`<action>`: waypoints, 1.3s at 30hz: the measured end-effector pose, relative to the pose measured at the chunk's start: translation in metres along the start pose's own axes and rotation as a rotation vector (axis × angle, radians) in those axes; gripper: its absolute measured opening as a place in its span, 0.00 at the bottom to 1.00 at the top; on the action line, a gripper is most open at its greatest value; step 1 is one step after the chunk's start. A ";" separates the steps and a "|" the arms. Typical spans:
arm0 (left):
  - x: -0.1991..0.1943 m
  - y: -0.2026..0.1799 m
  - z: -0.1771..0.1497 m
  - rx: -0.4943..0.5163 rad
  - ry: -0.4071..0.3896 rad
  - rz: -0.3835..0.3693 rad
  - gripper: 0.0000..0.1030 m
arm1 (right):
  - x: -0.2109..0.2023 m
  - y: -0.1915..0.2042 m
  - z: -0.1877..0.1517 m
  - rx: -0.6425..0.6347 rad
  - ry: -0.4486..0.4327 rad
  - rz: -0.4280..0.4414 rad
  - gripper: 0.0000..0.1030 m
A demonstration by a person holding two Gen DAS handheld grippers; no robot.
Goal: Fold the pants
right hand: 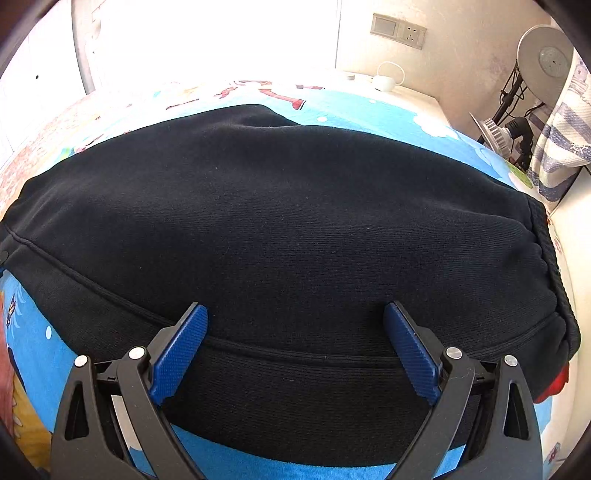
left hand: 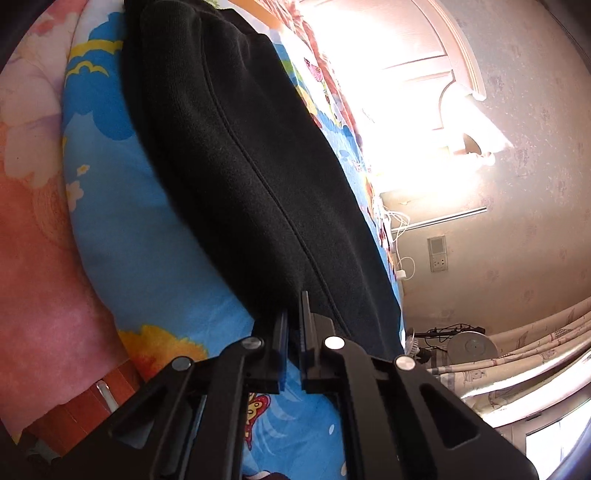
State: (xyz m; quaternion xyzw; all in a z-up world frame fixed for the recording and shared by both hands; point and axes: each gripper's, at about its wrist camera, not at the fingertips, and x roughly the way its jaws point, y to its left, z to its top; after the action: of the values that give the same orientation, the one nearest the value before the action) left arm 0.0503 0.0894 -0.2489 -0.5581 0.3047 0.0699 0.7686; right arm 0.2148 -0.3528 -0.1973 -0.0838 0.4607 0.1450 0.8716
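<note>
Black knit pants (left hand: 240, 166) lie stretched out on a blue cartoon-print blanket (left hand: 147, 258). In the left wrist view, my left gripper (left hand: 294, 317) is shut on the near edge of the pants, a fold of black cloth pinched between its narrow jaws. In the right wrist view the pants (right hand: 295, 221) fill the middle, with the ribbed waistband at the right. My right gripper (right hand: 295, 308) stands wide open just over the near hem, its blue pads (right hand: 181, 354) spread on either side of the cloth and gripping nothing.
Pink bedding (left hand: 37, 258) borders the blanket on the left. A bright window lies beyond the bed. A wall socket (right hand: 399, 31), a white charger cable (right hand: 386, 79), a round lamp (right hand: 546, 62) and a striped curtain (right hand: 561, 147) stand at the right.
</note>
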 end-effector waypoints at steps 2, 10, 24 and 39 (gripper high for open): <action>0.011 0.009 0.002 -0.012 0.020 0.012 0.08 | 0.000 0.001 0.000 0.002 -0.002 -0.004 0.91; -0.034 -0.035 0.010 0.322 -0.197 0.165 0.22 | 0.003 0.002 0.000 0.010 -0.004 -0.024 0.95; -0.001 -0.104 0.047 0.760 -0.249 0.370 0.40 | 0.004 0.002 0.006 0.030 0.030 -0.044 0.95; 0.166 -0.128 0.094 1.073 0.103 0.488 0.77 | 0.005 0.002 0.005 0.064 0.029 -0.056 0.95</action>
State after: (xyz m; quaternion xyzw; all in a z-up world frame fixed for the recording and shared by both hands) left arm 0.2783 0.0886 -0.2169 -0.0077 0.4539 0.0536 0.8894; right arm 0.2205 -0.3483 -0.1984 -0.0708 0.4753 0.1045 0.8707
